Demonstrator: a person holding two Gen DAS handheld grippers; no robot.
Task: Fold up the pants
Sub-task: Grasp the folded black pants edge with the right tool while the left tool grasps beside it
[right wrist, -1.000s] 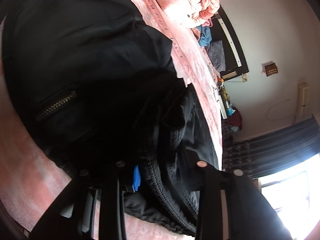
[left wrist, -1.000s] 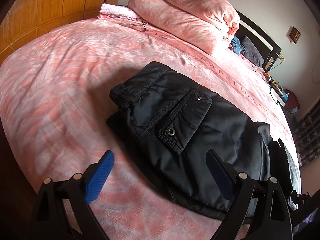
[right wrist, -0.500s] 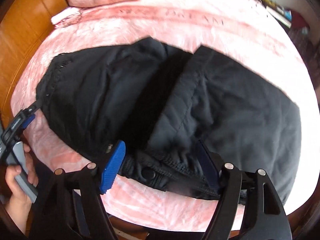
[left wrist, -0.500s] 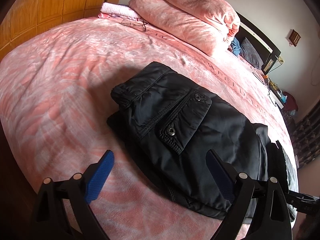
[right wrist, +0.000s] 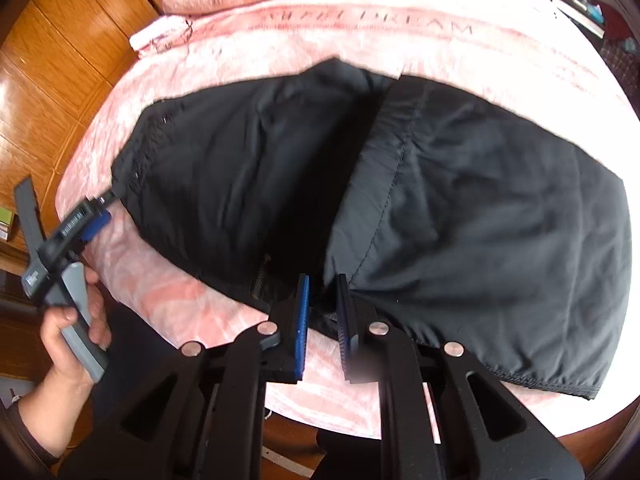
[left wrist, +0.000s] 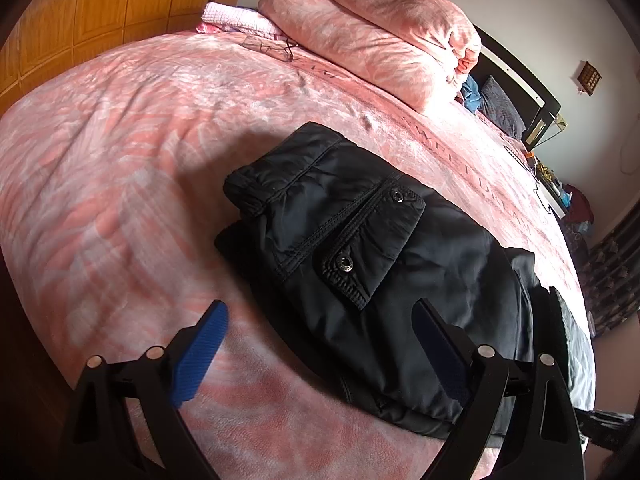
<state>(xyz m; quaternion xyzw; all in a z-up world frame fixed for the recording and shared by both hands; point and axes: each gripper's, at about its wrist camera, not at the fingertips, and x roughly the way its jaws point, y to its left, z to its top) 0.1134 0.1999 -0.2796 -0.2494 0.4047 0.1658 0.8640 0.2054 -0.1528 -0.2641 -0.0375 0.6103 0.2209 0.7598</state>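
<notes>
Black pants (left wrist: 384, 264) lie folded on the pink bed, a snap pocket flap (left wrist: 372, 248) on top. In the right wrist view the pants (right wrist: 460, 208) spread across the bed, one layer folded over another. My left gripper (left wrist: 320, 340) is open and empty, hovering just short of the pants' near edge. It also shows in the right wrist view (right wrist: 86, 220), held in a hand at the pants' left corner. My right gripper (right wrist: 322, 316) has its jaws nearly together around the near edge of the pants at the fold.
A pink bedspread (left wrist: 120, 168) covers the bed. Rolled pink blankets (left wrist: 372, 36) lie at the far end by a dark headboard (left wrist: 520, 84). A wooden wardrobe (right wrist: 48, 60) stands at the left. The bed's near edge (right wrist: 320, 412) runs just under my right gripper.
My right gripper has pulled back and swung to look down on the pants, then closed from open onto their near edge. The left gripper has barely moved.
</notes>
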